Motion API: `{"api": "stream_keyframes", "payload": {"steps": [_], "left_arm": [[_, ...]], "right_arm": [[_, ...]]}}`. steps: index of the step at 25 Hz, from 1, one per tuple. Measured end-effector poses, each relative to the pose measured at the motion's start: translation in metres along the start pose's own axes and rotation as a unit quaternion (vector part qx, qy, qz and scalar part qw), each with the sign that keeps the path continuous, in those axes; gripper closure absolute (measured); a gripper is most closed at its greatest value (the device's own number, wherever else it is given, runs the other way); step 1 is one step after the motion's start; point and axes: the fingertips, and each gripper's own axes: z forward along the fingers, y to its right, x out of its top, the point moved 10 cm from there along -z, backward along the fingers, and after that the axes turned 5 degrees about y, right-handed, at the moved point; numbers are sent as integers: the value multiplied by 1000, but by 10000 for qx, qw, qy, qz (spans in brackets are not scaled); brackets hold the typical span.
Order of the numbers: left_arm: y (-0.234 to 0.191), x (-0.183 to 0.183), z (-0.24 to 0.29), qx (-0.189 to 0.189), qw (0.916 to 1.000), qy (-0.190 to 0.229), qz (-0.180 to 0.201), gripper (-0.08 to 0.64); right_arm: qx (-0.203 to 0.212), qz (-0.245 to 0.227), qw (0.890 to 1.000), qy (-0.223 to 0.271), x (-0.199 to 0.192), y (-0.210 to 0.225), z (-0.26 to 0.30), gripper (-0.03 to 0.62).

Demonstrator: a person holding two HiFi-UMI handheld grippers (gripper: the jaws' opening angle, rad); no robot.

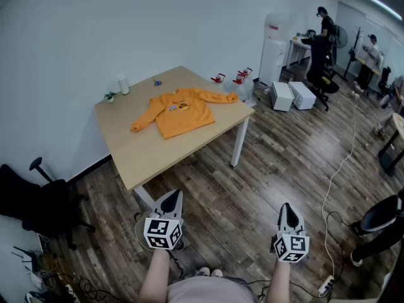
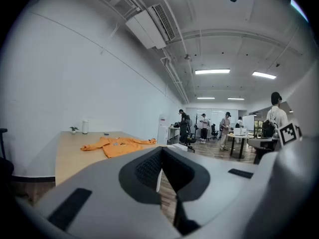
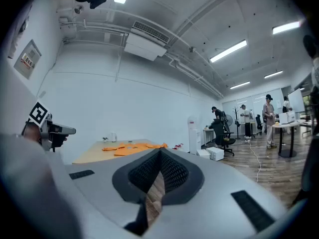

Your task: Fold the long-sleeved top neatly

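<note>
Head view with both gripper views.

- **Wood-plank floor** (image 1: 271,169): I have both grippers over it, well apart from the work surface.
- **Table** (image 1: 145,160): light wooden top on white legs, set against the white wall.
- **Long-sleeved top** (image 1: 182,111): orange, lying flat and unfolded on the table's far half, front up. Both sleeves are spread outward, and one cuff lies near the table's right edge.
- **Black office chair** (image 1: 44,204): on the floor left of the table.
- **Left gripper** (image 1: 172,197): jaws pressed together, nothing between them.
- **Right gripper** (image 1: 287,208): jaws likewise together, empty, aimed towards the table.
- **White cylinder** (image 1: 124,85): upright near the table's wall-side corner, apart from the top.
</note>
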Motion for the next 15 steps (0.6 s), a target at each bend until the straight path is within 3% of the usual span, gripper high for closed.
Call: {"api": "stream_keyframes", "payload": {"steps": [15], "left_arm": [[-5, -5, -4, 37, 10000, -35, -23, 557]], "right_arm": [[126, 23, 9999, -39, -3, -10, 5, 586]]}}
